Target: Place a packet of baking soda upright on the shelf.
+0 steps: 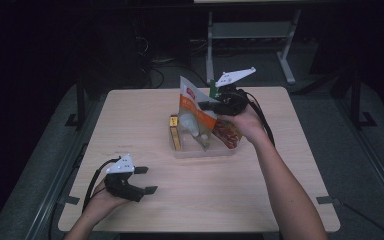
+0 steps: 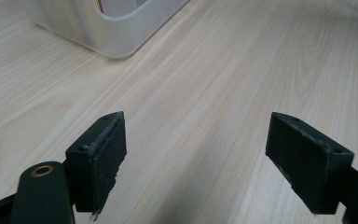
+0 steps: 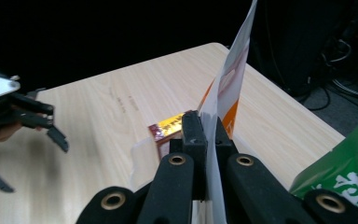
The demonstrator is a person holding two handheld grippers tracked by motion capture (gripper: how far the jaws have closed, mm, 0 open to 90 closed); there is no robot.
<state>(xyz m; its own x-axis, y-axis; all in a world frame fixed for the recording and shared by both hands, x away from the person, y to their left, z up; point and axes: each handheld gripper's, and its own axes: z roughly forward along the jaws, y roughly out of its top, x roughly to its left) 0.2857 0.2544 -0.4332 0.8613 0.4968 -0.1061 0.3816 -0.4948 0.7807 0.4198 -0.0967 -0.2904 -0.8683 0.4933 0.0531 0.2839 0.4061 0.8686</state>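
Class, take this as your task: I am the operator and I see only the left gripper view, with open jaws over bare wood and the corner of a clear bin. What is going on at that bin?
Observer: The right gripper is shut on an orange-and-white bag, pinching its edge above the bin.
Operator: Is anything else in the bin?
Observer: Yes, a yellow box stands at its left end, and a red packet sits at its right end, partly behind the hand.
Operator: And where is my left gripper on the table?
Observer: The left gripper rests near the table's front left corner, jaws open, well apart from the bin.
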